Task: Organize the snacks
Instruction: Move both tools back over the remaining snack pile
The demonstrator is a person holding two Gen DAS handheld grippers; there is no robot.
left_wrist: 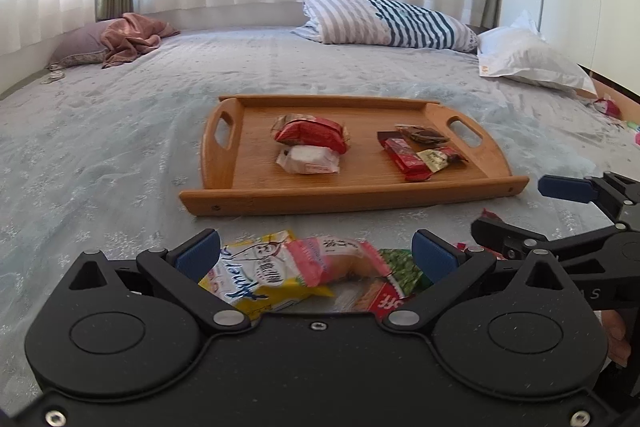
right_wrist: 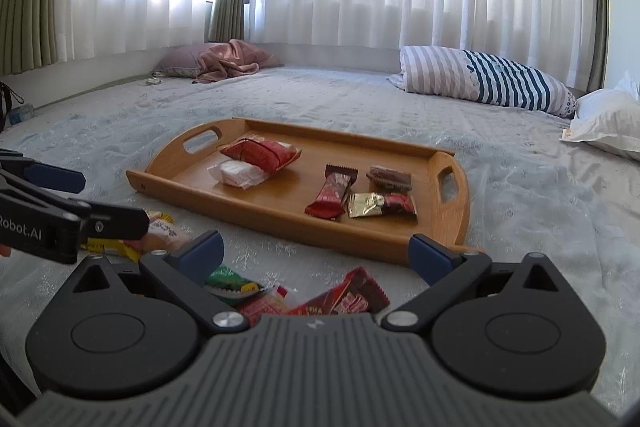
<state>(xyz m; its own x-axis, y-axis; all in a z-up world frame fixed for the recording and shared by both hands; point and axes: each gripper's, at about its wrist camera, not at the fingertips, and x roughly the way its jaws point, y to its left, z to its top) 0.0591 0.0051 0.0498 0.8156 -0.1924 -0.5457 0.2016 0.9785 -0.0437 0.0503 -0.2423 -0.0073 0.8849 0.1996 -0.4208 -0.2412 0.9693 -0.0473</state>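
A wooden tray (left_wrist: 224, 183) (right_wrist: 280, 223) lies on the bed. On it sit a red packet (left_wrist: 310, 135) (right_wrist: 260, 153), a white packet (left_wrist: 308, 159) (right_wrist: 238, 174), a red bar (left_wrist: 404, 155) (right_wrist: 330, 195), a gold-ended wrapper (left_wrist: 438, 159) (right_wrist: 380, 205) and a brown snack (left_wrist: 420, 134) (right_wrist: 390, 178). My left gripper (left_wrist: 316, 253) is open over a loose pile: a yellow-white packet (left_wrist: 256, 273), a pink bun packet (left_wrist: 340, 259) and a green packet (left_wrist: 402, 267). My right gripper (right_wrist: 316, 251) is open above a green packet (right_wrist: 230, 281) and red wrappers (right_wrist: 344, 297).
The grey-blue bedspread (left_wrist: 120, 147) stretches around the tray. A striped pillow (left_wrist: 400, 23) (right_wrist: 488, 83), a white pillow (left_wrist: 528, 57) and a pink cloth (left_wrist: 132, 39) (right_wrist: 228, 61) lie at the far side under white curtains. Each gripper shows in the other's view.
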